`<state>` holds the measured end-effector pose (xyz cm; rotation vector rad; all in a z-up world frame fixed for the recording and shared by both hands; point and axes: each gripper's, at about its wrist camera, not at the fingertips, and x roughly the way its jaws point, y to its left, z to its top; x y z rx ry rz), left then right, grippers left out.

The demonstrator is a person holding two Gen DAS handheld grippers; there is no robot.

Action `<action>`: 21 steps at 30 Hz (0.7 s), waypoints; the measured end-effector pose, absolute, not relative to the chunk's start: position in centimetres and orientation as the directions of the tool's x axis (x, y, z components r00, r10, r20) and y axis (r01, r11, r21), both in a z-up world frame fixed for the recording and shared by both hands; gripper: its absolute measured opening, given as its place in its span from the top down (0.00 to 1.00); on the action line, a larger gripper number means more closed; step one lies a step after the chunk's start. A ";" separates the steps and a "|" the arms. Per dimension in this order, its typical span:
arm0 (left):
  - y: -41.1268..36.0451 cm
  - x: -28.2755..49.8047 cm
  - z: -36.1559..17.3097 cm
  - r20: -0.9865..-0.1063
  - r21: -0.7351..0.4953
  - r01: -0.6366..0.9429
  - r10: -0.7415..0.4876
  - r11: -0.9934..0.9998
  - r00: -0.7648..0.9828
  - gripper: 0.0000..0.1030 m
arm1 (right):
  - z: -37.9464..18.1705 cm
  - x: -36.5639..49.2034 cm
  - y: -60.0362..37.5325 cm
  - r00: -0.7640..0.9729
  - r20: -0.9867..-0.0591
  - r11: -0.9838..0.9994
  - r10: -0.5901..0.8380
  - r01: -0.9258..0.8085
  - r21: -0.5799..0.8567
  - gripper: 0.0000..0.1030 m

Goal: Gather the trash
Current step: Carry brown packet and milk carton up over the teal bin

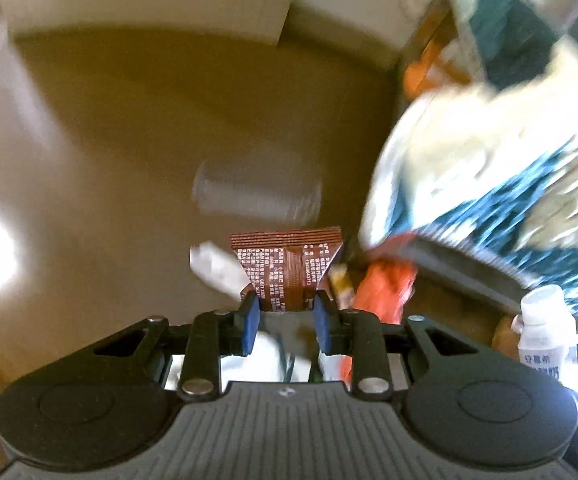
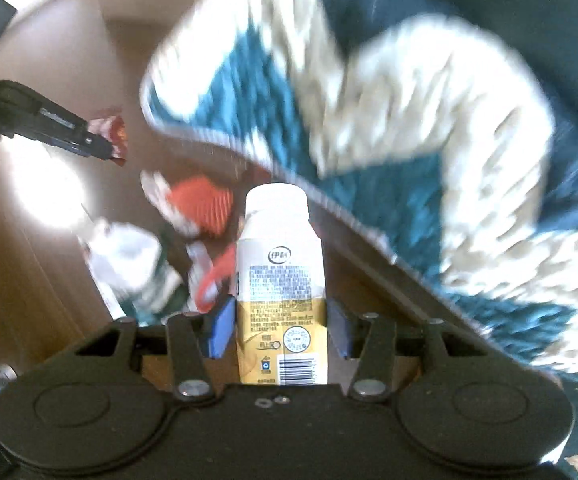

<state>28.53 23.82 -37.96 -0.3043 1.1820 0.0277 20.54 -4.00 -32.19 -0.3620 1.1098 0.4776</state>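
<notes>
Right wrist view: right tongs (image 2: 280,326) clamp the upright milk carton (image 2: 280,280); left tongs (image 1: 285,320) pinch a brown wrapper (image 1: 287,260); remaining litter (image 2: 201,204), blurred, probably lies at eleven o'clock.

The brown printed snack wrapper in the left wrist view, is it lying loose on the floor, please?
No, the brown printed snack wrapper is pinched between the blue-padded fingers of the left tongs, held above the brown floor.

We are seeing the brown printed foil wrapper (image 1: 287,268) sitting between the left fingers (image 1: 249,326), the white-and-yellow milk carton (image 2: 280,300) between the right fingers (image 2: 221,330), crumpled orange packaging (image 2: 203,204) lying behind it on the floor.
</notes>
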 end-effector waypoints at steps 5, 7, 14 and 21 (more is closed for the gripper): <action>23.5 28.7 -30.0 -0.849 -0.194 -0.131 -0.100 0.972 0.519 0.73 | -25.8 19.2 -4.2 0.477 -0.849 0.854 0.229 -0.517 -0.061 0.53; 23.1 28.6 -27.0 -0.821 -0.179 -0.109 -0.088 0.978 0.564 0.73 | -22.9 18.5 -4.6 0.526 -0.814 0.863 0.244 -0.501 -0.065 0.53; 20.3 26.3 -15.5 -0.700 -0.149 -0.021 -0.091 0.989 0.709 0.73 | -13.1 15.9 -7.0 0.681 -0.670 0.880 0.296 -0.467 -0.086 0.53; 16.3 23.8 -7.7 -0.624 -0.106 0.055 -0.109 0.993 0.774 0.73 | -5.5 14.0 -9.9 0.778 -0.544 0.904 0.314 -0.420 -0.078 0.53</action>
